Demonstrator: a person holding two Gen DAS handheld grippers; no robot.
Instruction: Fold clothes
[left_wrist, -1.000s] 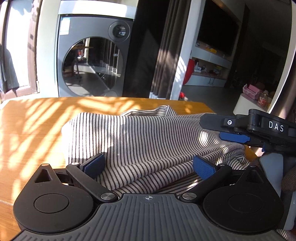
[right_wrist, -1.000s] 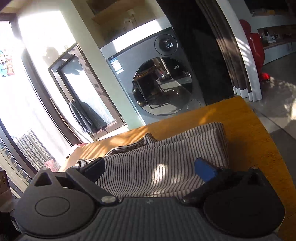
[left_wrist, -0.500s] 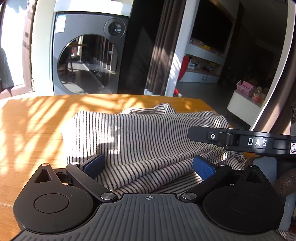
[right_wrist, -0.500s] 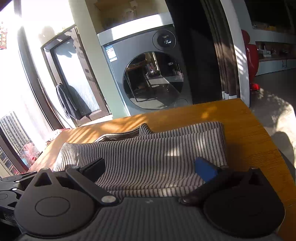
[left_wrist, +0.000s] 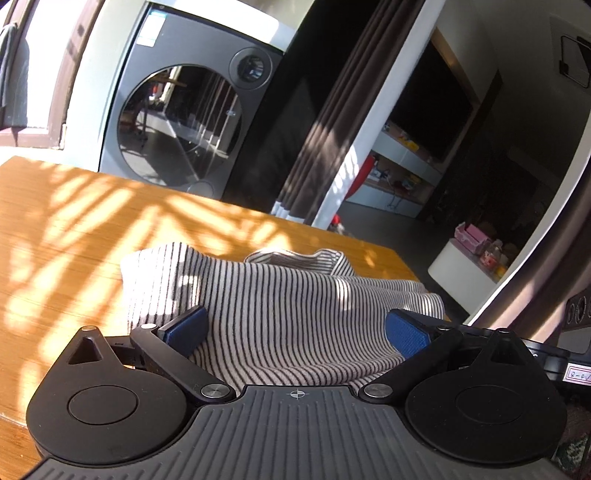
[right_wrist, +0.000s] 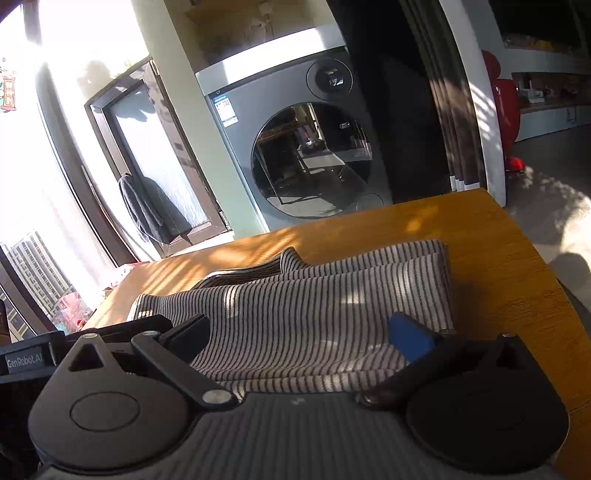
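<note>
Striped knit shirt (left_wrist: 280, 314), soft, light, floppy; my left gripper (left_wrist: 295, 328) and right gripper (right_wrist: 299, 332) jaws spread wide, grab near hem corners.

Sun-dappled wooden table (left_wrist: 92, 221) up front, leaf shadows streaked across its top; grey front-loading washing machine (left_wrist: 192, 122) just behind, round door glass mirroring the room; dark curtains (left_wrist: 325, 122) beside a white pillar (left_wrist: 354, 155); black TV (left_wrist: 436, 114) above a cluttered low shelf (left_wrist: 399, 177); bright window (right_wrist: 74, 166) at far left, grey towel (right_wrist: 142, 203) hanging on its frame.
</note>
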